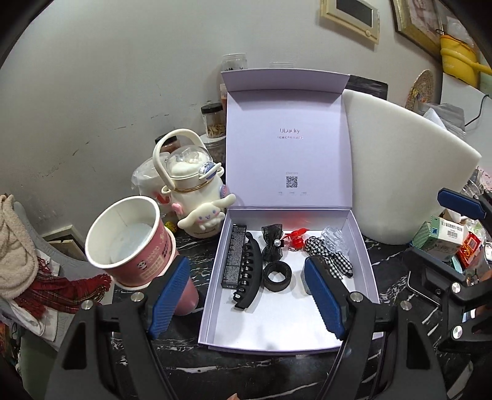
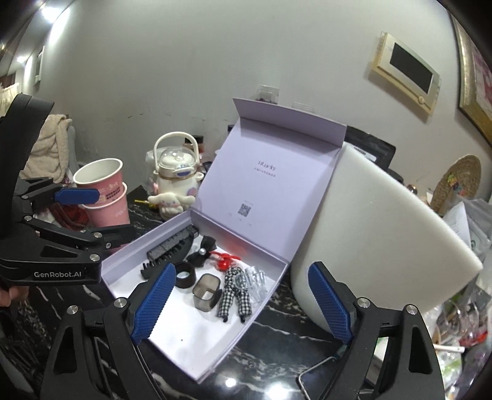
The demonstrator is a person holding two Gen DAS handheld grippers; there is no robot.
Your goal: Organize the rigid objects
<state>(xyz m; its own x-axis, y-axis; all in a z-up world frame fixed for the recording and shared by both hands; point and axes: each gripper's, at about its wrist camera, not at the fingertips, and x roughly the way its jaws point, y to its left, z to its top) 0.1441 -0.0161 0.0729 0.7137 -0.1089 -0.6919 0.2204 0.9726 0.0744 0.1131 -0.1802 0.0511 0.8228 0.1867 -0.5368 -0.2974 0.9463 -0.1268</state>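
Dark marble table [image 1: 390, 261]; lavender box [image 1: 212, 307] open; both grippers spread, empty.

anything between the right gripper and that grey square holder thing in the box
Nothing visible. The right hand-held gripper is open, and the grey holder shows between its fingers in the open box. The checked bow lies just right of it.

Cluttered home: framed pictures [image 1: 350, 18], jars [image 1: 212, 120].

Open lilac box [image 1: 363, 255], lid upright — inside lie black claw clip [image 1: 249, 270], red clip [image 1: 295, 239], gingham bow [image 1: 330, 257], flat.
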